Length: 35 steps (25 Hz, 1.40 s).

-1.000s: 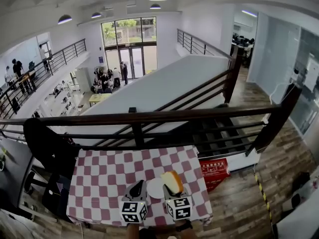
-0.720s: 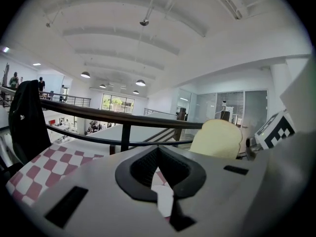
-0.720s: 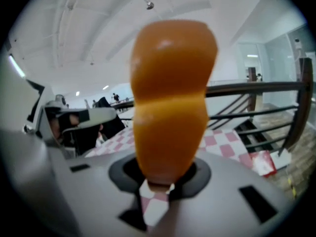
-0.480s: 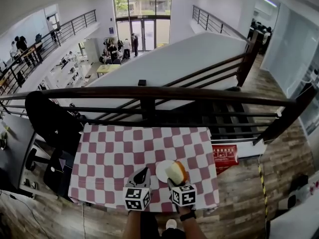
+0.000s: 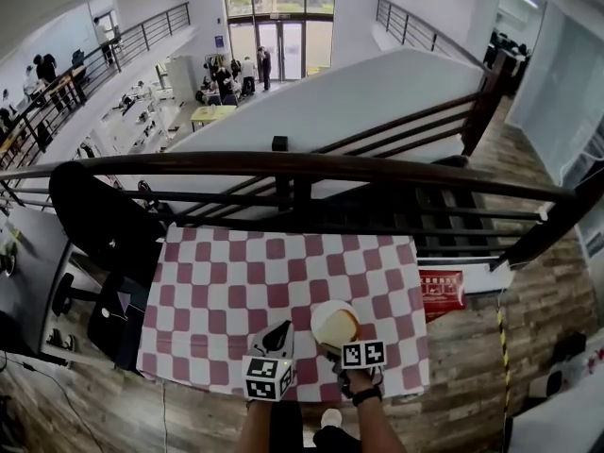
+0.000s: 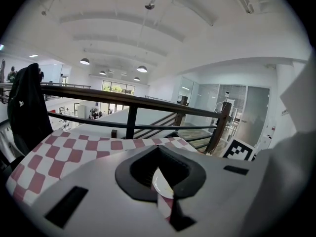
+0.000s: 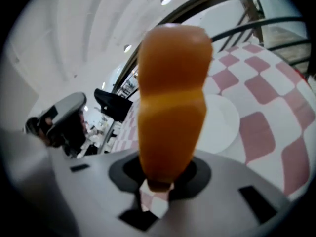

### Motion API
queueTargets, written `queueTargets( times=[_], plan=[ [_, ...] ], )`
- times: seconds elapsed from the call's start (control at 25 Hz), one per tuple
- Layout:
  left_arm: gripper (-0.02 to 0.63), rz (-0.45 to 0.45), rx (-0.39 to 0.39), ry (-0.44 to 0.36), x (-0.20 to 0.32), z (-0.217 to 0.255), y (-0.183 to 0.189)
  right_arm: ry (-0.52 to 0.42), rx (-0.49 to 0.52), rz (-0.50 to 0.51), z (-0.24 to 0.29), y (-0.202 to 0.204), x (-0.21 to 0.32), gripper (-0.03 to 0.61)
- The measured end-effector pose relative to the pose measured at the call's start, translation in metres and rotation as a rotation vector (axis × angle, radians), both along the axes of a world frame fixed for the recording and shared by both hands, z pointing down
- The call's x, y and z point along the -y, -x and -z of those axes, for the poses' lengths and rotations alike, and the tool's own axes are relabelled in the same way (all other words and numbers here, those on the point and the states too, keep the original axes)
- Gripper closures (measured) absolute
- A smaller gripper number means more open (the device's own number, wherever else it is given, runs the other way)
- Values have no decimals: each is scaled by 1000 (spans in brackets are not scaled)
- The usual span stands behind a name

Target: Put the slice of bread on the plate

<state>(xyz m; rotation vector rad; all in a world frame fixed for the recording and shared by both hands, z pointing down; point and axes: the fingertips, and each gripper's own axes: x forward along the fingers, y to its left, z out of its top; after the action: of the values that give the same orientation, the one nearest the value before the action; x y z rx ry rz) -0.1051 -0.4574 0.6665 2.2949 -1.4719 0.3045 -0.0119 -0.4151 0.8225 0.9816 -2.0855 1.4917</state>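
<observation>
The cloth (image 5: 226, 281) is a matt fabric in red and white checks and lies smooth. The plate (image 7: 224, 122) is white and smooth with a faint sheen; whether it is ceramic or plastic cannot be told. The bread (image 7: 170, 93) has a smooth, matt orange-brown crust. The left gripper (image 5: 281, 332) and right gripper (image 5: 332, 341) have matt grey plastic shells. The rail (image 5: 311, 166) looks like dark, smooth wood with a slight gloss. The floor (image 5: 472, 366) is matt grey-brown wood plank.

In the head view the slice of bread (image 5: 337, 327) covers most of the plate (image 5: 318, 312), only its rim showing.
</observation>
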Motion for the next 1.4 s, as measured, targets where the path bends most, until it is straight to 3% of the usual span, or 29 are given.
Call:
queueTargets(
  times=[0.12, 0.4, 0.76, 0.84, 1.0, 1.16, 1.24, 1.32, 1.4],
  plan=[
    [595, 5, 0, 19, 5, -8, 9, 74, 55, -10, -13, 7, 13, 480],
    [595, 14, 37, 55, 21, -25, 26, 177, 59, 48, -40, 16, 31, 480],
    [595, -58, 67, 67, 37, -34, 5, 271, -20, 94, -55, 6, 42, 474],
    [595, -54, 63, 65, 42, -35, 5, 264, -56, 97, -56, 3, 44, 442],
    [595, -40, 58, 74, 48, -33, 5, 248, -134, 133, -58, -6, 40, 283],
    [595, -47, 58, 74, 51, -31, -1, 209, -251, 144, -56, -27, 34, 220],
    [595, -56, 60, 68, 56, -28, -7, 173, -321, 201, -53, -35, 30, 171],
    [595, -62, 58, 60, 61, -23, -12, 143, -382, 259, -48, -45, 21, 155],
    [595, -65, 52, 49, 66, -15, -17, 102, -397, 253, -37, -52, 13, 155]
  ],
)
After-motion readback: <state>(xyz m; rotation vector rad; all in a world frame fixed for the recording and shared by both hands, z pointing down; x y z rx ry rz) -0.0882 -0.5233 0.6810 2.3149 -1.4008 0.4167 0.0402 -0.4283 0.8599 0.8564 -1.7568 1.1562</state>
